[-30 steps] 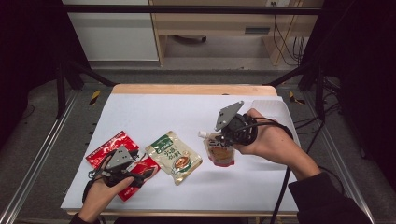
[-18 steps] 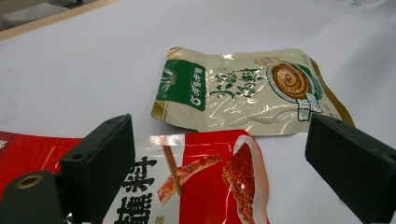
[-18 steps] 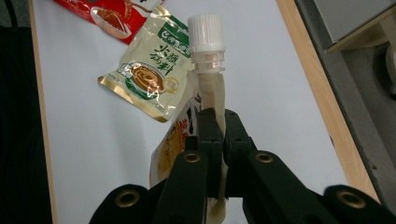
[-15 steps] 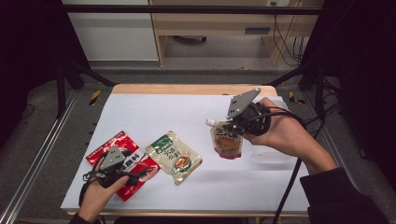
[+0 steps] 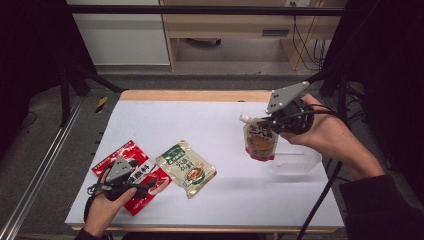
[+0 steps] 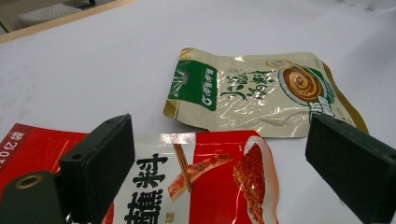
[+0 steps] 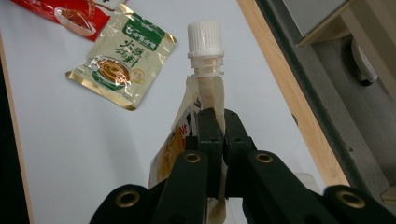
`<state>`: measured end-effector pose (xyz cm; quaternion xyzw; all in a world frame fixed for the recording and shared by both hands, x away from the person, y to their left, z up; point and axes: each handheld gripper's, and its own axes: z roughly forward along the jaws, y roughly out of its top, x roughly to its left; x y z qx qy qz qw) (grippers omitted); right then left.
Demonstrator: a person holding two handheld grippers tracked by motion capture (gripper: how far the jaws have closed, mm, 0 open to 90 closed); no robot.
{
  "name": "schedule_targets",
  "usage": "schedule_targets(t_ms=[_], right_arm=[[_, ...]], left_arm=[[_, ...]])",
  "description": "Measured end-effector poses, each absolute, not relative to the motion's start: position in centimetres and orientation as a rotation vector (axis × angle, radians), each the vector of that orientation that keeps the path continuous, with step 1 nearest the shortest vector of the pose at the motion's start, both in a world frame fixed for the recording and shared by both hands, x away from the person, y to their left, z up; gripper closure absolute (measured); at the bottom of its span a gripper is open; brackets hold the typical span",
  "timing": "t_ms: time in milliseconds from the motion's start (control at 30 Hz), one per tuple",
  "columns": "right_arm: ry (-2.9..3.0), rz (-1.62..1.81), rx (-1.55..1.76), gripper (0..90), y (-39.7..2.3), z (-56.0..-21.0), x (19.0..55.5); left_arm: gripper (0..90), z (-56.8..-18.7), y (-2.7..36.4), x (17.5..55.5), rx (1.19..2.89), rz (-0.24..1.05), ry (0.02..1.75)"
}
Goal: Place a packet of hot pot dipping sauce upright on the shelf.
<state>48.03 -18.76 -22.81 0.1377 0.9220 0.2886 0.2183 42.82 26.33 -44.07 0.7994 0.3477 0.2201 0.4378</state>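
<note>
spout pouch (image 5: 260, 140): hangs clear of the table at centre right of the high view, white screw cap up and to the left; in the right gripper view the cap (image 7: 204, 35) stands at top centre.
right gripper (image 5: 276, 121): clenched on the pouch's upper edge just under the spout; the right gripper view shows both black jaws pinched together on the thin film. gripping there looks like a way to let the filled body dangle freely under the cap.
clear plastic tub (image 5: 296, 160): sits on the table just right of and below the hanging pouch, likely the place it is headed for; its walls are see-through and hard to trace.
left gripper (image 5: 131, 184): released, jaws spread wide over the red seasoning packet (image 6: 205, 186) at lower left of the high view; they seem to bracket it, ready for a pick.
second red packet (image 5: 117, 156): lies partly under the first.
green-and-cream sauce packet (image 6: 261, 91): flat on the white table (image 5: 200, 120), just beside the red ones.
hidden: the pouch's lower half in the right gripper view is covered by the jaws; whether the left pads touch the red packet cannot be told; print on all packets is too small to read in the high view.
</note>
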Motion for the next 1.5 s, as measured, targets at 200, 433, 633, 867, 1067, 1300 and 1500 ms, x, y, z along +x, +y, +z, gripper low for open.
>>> schedule_targets(t_ms=[200,433,633,867,1067,1300,1500], right_arm=[[2.537,0.778,0.427,89.0,-20.7,-23.0,48.1],[2.525,0.765,0.485,88.9,-23.0,-23.7,48.2],[2.508,0.768,0.515,88.9,-24.7,-24.2,48.6],[2.494,0.776,0.555,88.9,-26.5,-25.0,49.6],[2.498,0.785,0.563,88.9,-27.8,-26.0,50.3],[2.498,0.811,0.567,88.9,-29.0,-27.0,50.4],[2.499,0.841,0.579,88.9,-29.8,-27.8,50.5]], left_arm=[[8.1,-44.1,26.3,42.8,1.995,0.549,0.865],[8.1,-44.2,26.0,42.8,2.010,0.549,0.861],[8.1,-44.3,26.1,42.9,2.008,0.548,0.867],[8.1,-44.3,26.1,42.8,2.010,0.550,0.870],[8.1,-44.4,26.1,42.9,2.012,0.551,0.876],[8.1,-44.4,26.1,42.9,2.016,0.552,0.879],[8.1,-44.5,26.1,42.9,2.021,0.555,0.882]])
